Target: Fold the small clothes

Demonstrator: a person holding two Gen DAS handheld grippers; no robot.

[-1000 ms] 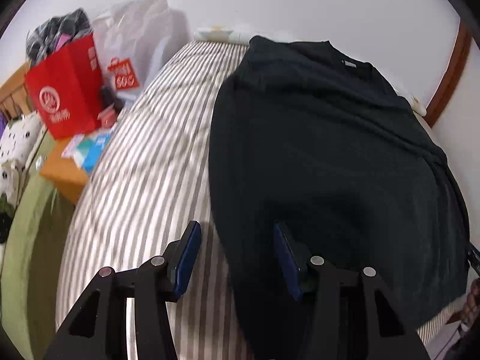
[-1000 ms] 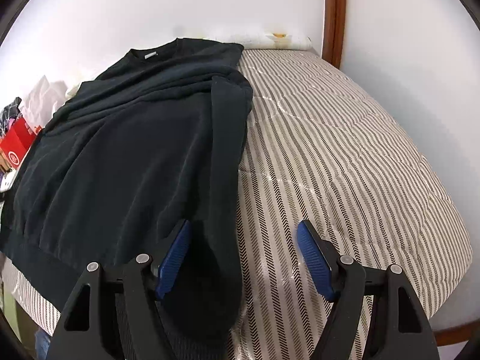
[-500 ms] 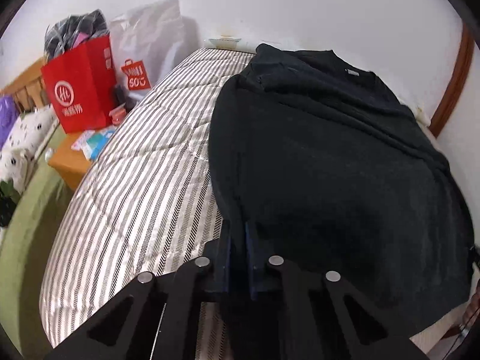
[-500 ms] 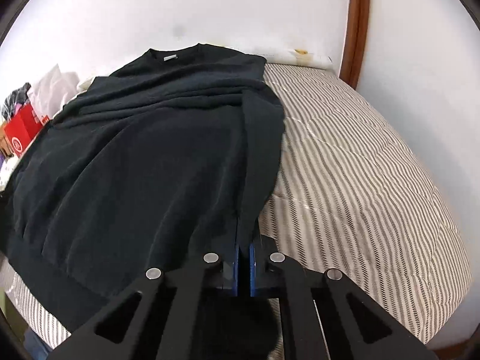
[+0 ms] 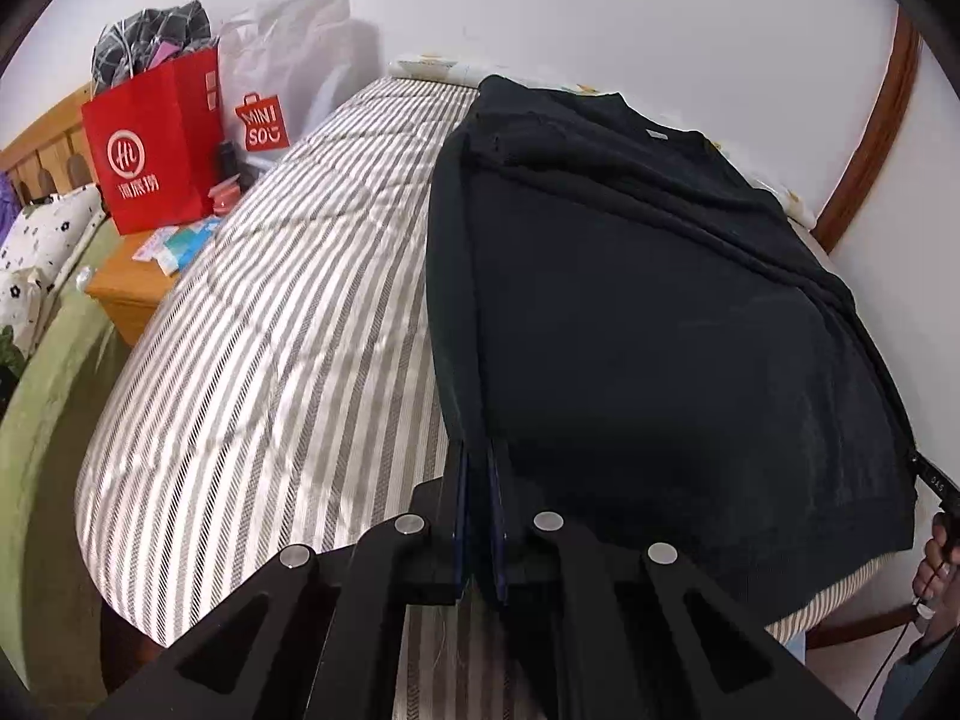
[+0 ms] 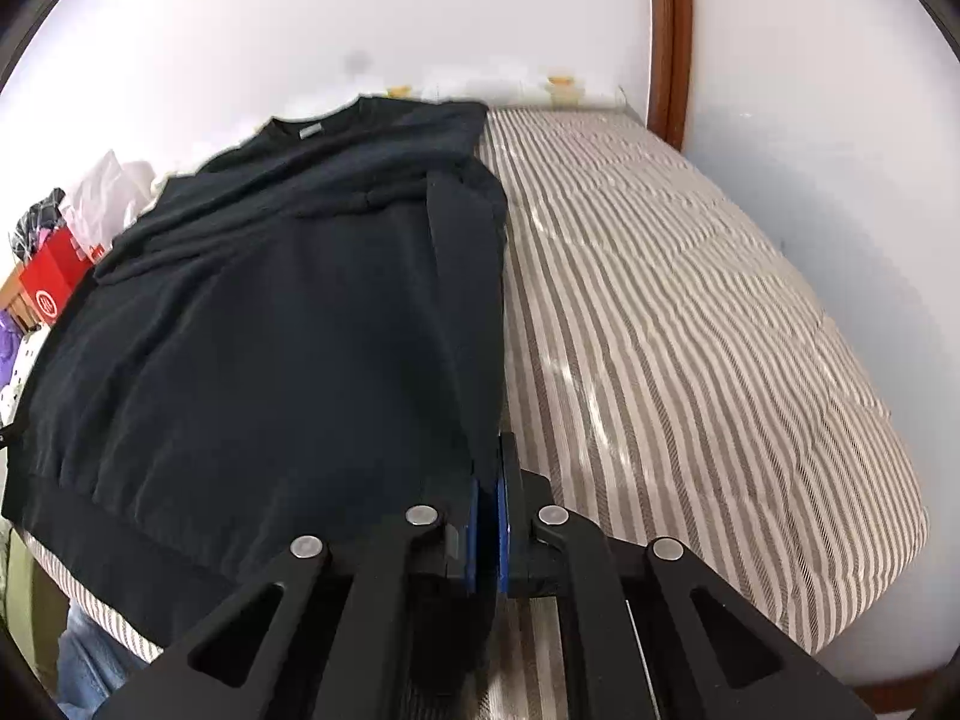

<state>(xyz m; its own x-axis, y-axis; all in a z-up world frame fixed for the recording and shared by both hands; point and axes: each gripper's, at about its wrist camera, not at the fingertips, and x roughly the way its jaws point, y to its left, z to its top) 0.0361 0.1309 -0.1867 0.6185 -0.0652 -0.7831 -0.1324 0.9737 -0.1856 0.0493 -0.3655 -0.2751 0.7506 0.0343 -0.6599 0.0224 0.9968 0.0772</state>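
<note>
A bedroom, mid-fold: a black sweater [image 5: 660, 324] lies flat on a striped mattress [image 5: 270, 348], neckline toward the far wall, hem toward the near edge of the bed.

At far left in the left wrist view, a red bag [image 5: 159, 144] and a white bag [image 5: 288, 60] stand on a wooden nightstand [image 5: 129, 288] beside the bed, well apart from the work. Moving right, the left gripper [image 5: 478, 468] has its jaws pressed together on the sweater's left side edge near the hem, the dark cloth running straight up from between the blue pads toward the shoulder. At the right rim of that view a hand [image 5: 936, 546] on the other tool is just visible past the hem corner.

In the right wrist view, the sweater [image 6: 270, 330] fills the left half of the frame and bare mattress [image 6: 690, 330] the right. The right gripper [image 6: 491, 480] is likewise pinched shut on the garment's right side edge near the hem, where a folded-in sleeve lies along the border.

The relation that matters: each gripper holds its own lower corner, and the sweater's long axis runs directly away from both, hem near, collar far. Neither hand looks nearer the collar than the other. The likely next move, judging from this hold, is to carry the hem forward along that axis toward the neckline, and both corners would need to travel together to keep the fold square. The loose sleeve at right could slip out of line on the way.
</note>
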